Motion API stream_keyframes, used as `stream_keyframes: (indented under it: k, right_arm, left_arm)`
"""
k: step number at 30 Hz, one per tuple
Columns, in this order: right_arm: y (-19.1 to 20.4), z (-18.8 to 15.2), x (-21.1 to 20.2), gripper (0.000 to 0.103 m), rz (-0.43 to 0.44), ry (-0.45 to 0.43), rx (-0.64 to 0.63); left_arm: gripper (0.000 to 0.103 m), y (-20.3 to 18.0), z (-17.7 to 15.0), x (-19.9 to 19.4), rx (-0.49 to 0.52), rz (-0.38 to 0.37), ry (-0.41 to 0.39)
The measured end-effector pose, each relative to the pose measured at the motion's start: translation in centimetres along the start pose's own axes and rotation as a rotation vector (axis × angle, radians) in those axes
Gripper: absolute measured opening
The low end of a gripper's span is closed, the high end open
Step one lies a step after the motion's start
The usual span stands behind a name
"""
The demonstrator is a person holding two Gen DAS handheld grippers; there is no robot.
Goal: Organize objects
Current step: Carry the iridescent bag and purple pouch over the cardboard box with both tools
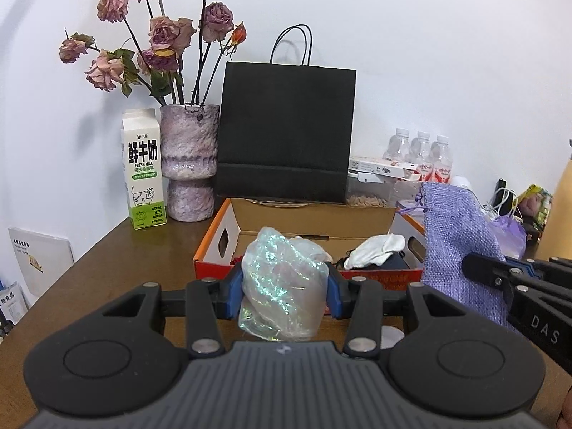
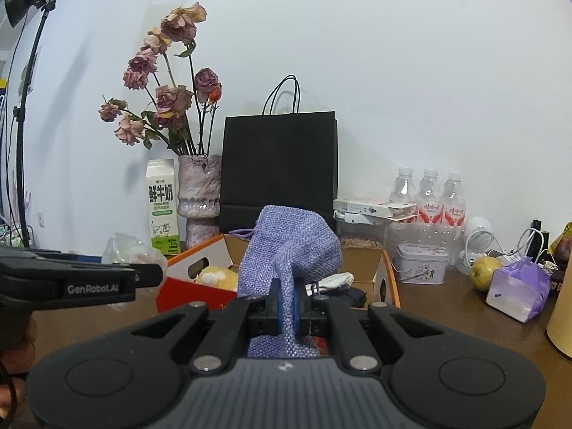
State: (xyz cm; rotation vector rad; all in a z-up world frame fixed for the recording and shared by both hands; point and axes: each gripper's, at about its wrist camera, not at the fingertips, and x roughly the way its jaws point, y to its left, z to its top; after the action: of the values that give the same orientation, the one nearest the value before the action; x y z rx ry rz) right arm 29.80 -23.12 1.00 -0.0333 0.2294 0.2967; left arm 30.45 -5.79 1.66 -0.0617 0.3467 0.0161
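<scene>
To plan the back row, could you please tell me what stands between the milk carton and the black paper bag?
A mottled purple vase of dried roses stands between the milk carton and the black paper bag, close to both; both wrist views show it.

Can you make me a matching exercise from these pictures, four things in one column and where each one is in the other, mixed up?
Things:
1. iridescent plastic bag
2. purple woven pouch
3. milk carton
4. white cloth

Places:
A. standing left of the vase
B. lying in the open cardboard box
C. between the left gripper's fingers
D. between the right gripper's fingers

Pairs: 1-C, 2-D, 3-A, 4-B
</scene>
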Motion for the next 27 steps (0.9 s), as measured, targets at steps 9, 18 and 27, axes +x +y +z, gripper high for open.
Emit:
stream_keyframes:
  k: [9,18,27]
  right_arm:
    - [0.0,1.2,2.4,0.005,0.003,-0.019,0.012]
    - [-0.2,2.4,5.0,0.005,-0.007,-0.03,0.019]
    - [-0.6,3.1,7.8,0.005,-0.006,-0.023,0.033]
  left_arm:
    - [0.046,0.1,1.3,1.8,-0.018,-0.004,-0.016]
    - [0.046,0.7,2.6,3.9,-0.033,0.003,-0.036]
    - [0.046,0.8,3.7,6.0,-0.033,0.001,-0.052]
